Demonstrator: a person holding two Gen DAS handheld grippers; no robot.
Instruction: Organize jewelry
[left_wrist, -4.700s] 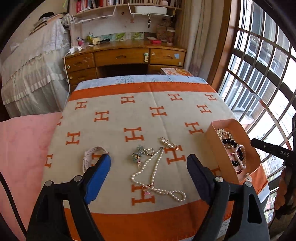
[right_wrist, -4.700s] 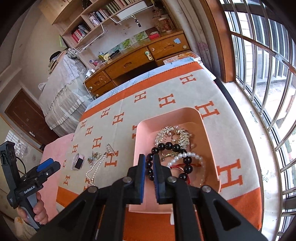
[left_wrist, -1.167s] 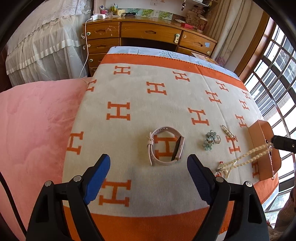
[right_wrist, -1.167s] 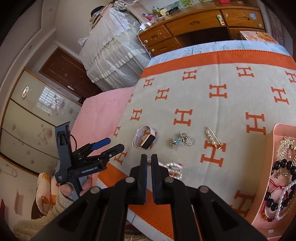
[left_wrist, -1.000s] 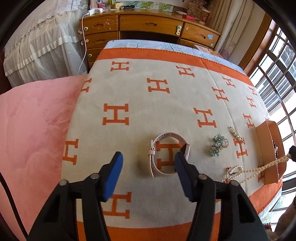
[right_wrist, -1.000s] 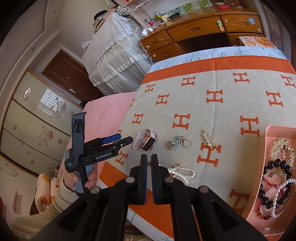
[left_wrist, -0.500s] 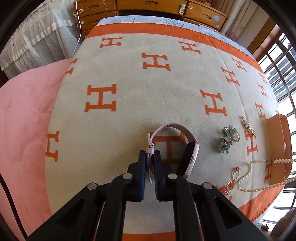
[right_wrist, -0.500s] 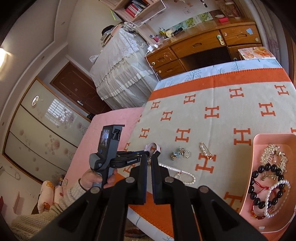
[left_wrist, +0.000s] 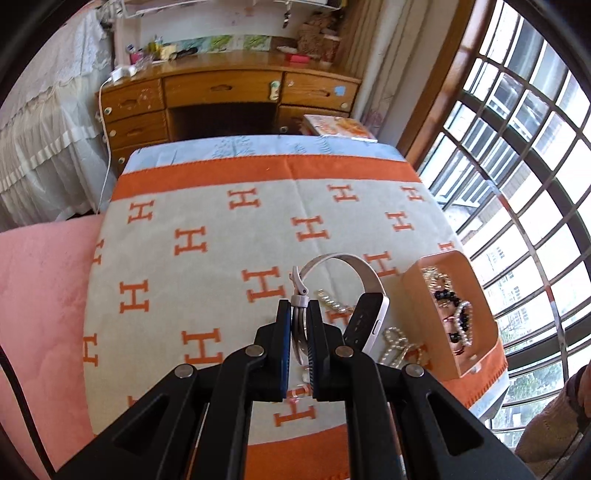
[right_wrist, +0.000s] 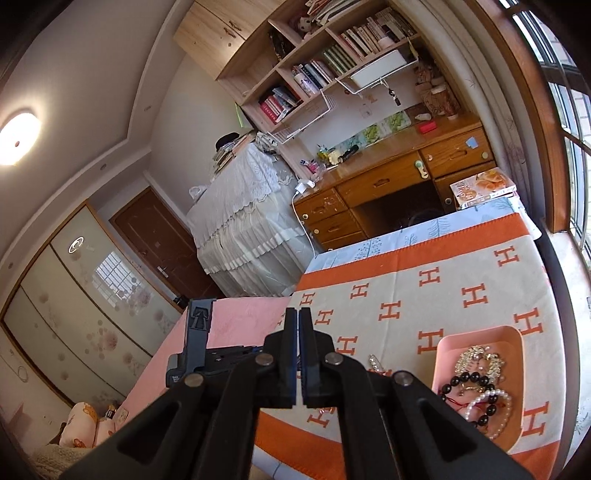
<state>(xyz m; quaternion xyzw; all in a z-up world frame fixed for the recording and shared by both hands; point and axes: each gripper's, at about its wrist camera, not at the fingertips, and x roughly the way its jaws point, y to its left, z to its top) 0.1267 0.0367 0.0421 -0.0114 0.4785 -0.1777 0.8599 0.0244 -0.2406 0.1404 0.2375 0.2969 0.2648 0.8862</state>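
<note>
Left of the pink tray (left_wrist: 476, 363), above the blanket: left gripper (left_wrist: 300, 325) clamped on the watch (left_wrist: 364, 295) strap. Right gripper (right_wrist: 297, 354) pinched closed, empty. Carry high over the pearls (left_wrist: 397, 345), release inside.

Matt fuzzy blanket (left_wrist: 229, 258), glossy pearls (right_wrist: 495, 410)

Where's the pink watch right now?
In the left wrist view the pink watch hangs clamped by its strap in the left tongs, lifted above the blanket, just left of the pink tray.
</note>
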